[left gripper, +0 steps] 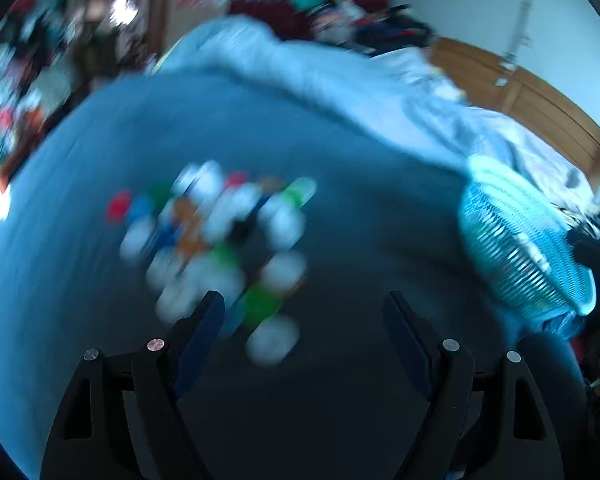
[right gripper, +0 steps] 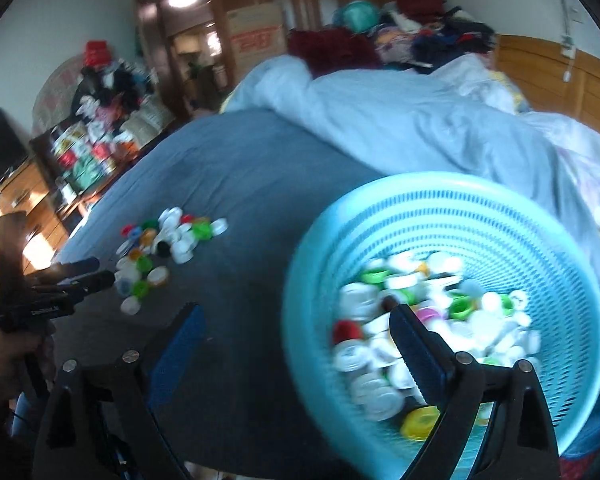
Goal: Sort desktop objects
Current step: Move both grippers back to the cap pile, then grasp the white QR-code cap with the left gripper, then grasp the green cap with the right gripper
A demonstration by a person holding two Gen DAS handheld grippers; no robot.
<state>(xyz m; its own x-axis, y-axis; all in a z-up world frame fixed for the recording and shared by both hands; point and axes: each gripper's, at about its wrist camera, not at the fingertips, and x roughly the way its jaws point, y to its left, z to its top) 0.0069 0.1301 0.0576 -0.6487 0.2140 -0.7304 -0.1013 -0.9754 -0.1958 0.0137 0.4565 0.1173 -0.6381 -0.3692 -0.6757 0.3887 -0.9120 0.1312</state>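
Observation:
A loose pile of bottle caps [right gripper: 168, 248], white, green, red, orange and blue, lies on the dark grey bed cover [right gripper: 240, 168]. In the blurred left wrist view the pile of caps [left gripper: 220, 232] sits just ahead of my left gripper [left gripper: 304, 308], which is open with nothing pressed between its pads. The left gripper [right gripper: 94, 274] also shows at the left of the right wrist view, held by a hand [right gripper: 4, 360]. My right gripper [right gripper: 294, 314] is open and empty, straddling the near rim of a turquoise mesh basket [right gripper: 460, 216] that holds several caps [right gripper: 384, 344]. The basket [left gripper: 520, 248] stands right of the pile.
A pale blue quilt [right gripper: 380, 120] is bunched up behind the cover, with clothes heaped beyond it. A wooden headboard [right gripper: 560, 80] runs along the right. Cluttered shelves [right gripper: 96, 144] and a dark screen [right gripper: 0, 152] stand to the left.

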